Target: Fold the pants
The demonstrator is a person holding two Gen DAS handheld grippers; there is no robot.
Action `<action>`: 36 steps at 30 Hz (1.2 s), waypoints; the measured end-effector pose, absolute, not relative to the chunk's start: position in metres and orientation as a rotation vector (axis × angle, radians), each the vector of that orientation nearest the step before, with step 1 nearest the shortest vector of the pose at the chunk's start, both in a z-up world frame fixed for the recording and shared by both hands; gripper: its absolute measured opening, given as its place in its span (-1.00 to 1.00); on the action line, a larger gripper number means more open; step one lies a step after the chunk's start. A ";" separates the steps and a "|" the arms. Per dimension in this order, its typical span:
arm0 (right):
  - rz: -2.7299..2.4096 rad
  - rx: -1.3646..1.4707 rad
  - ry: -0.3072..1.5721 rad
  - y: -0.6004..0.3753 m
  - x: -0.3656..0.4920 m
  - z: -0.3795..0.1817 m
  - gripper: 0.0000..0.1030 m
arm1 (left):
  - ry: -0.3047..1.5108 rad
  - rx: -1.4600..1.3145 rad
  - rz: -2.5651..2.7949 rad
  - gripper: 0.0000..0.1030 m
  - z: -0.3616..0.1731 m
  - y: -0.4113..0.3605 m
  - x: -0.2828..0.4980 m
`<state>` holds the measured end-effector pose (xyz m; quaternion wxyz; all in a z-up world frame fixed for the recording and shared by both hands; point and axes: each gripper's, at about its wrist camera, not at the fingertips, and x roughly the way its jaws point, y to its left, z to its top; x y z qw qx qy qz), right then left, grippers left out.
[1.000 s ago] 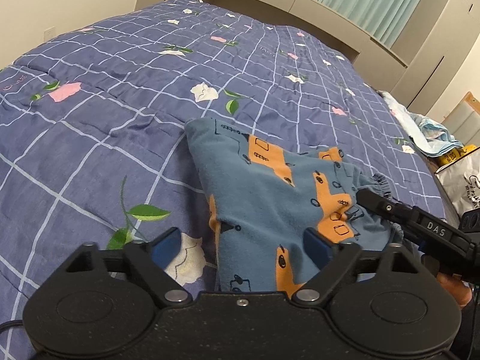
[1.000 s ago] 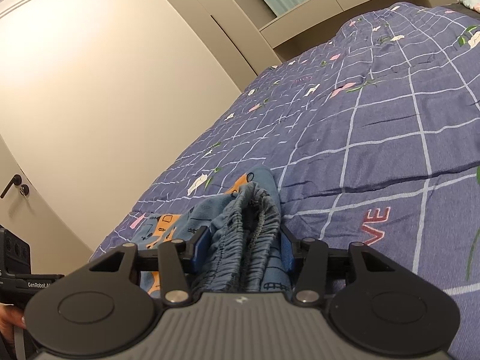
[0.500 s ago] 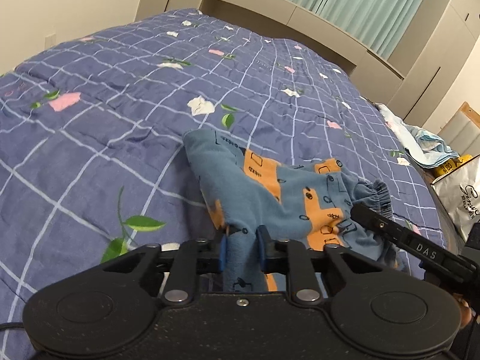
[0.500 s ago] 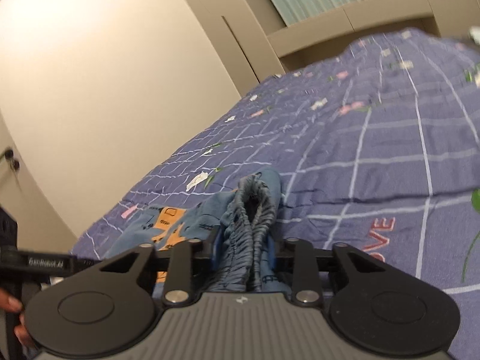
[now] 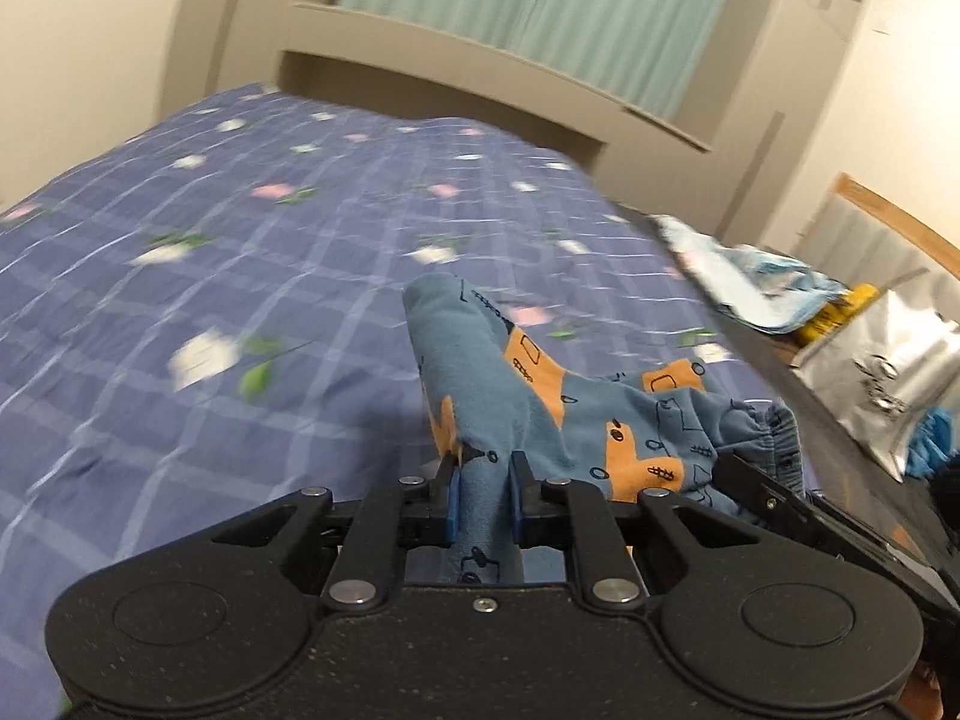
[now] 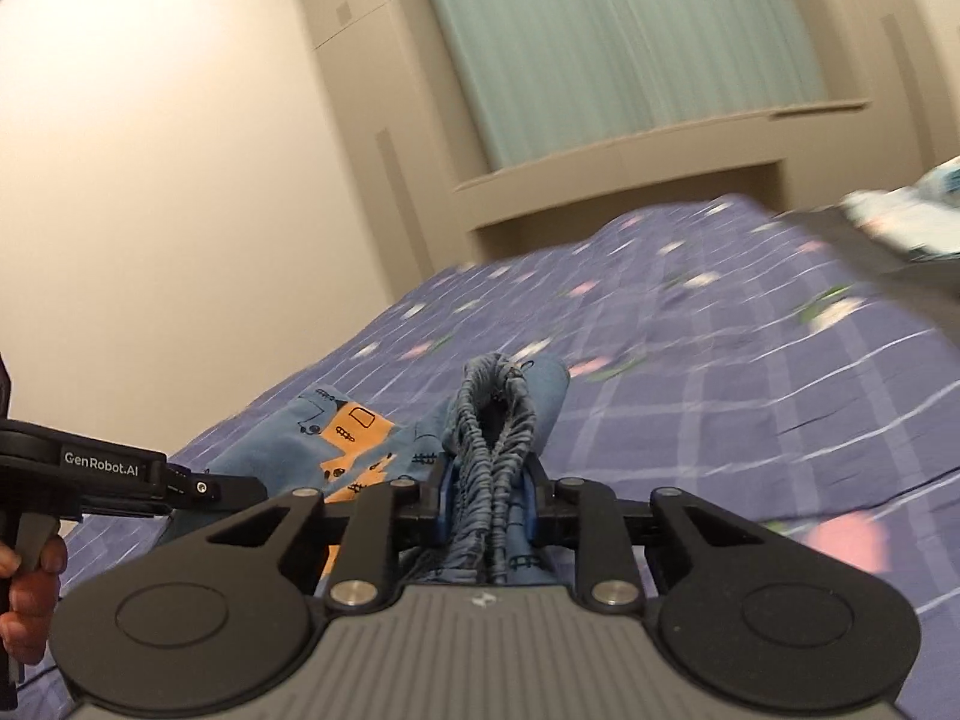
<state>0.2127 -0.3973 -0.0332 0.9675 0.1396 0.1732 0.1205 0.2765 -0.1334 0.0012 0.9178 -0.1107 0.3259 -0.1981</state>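
Purple-blue checked quilt (image 5: 252, 276) with white and pink flowers covers the bed, blurred in both views. Beyond the quilt's far edge: a beige boxed ledge (image 5: 480, 66), pale green curtains (image 5: 558, 6) above it, cream walls. Off the quilt's right side, a heap of light blue cloth (image 5: 756, 282) and a silver bag (image 5: 882, 372). Blue pants (image 5: 528, 396) with orange patches lie at the quilt's near edge, bunched, partly raised off it. Left gripper (image 5: 485, 498) is clamped on a fold of leg fabric; right gripper (image 6: 487, 510) is clamped on the gathered elastic waistband (image 6: 495, 420). The right gripper's jaws have just been closing, waistband between them. A hand (image 6: 27, 594) grips the left handle.
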 end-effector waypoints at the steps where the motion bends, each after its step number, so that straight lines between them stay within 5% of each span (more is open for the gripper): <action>1: 0.204 0.278 0.338 -0.404 0.210 -0.031 -0.52 | 0.669 -0.220 -0.428 -0.69 0.002 -0.143 0.282; 18: -0.006 0.294 0.446 -0.445 0.212 -0.065 -0.36 | 0.764 -0.153 -0.470 -0.58 -0.032 -0.192 0.308; 36: -0.107 0.230 0.367 -0.437 0.174 -0.036 0.92 | 0.640 -0.130 -0.408 0.95 0.022 -0.172 0.257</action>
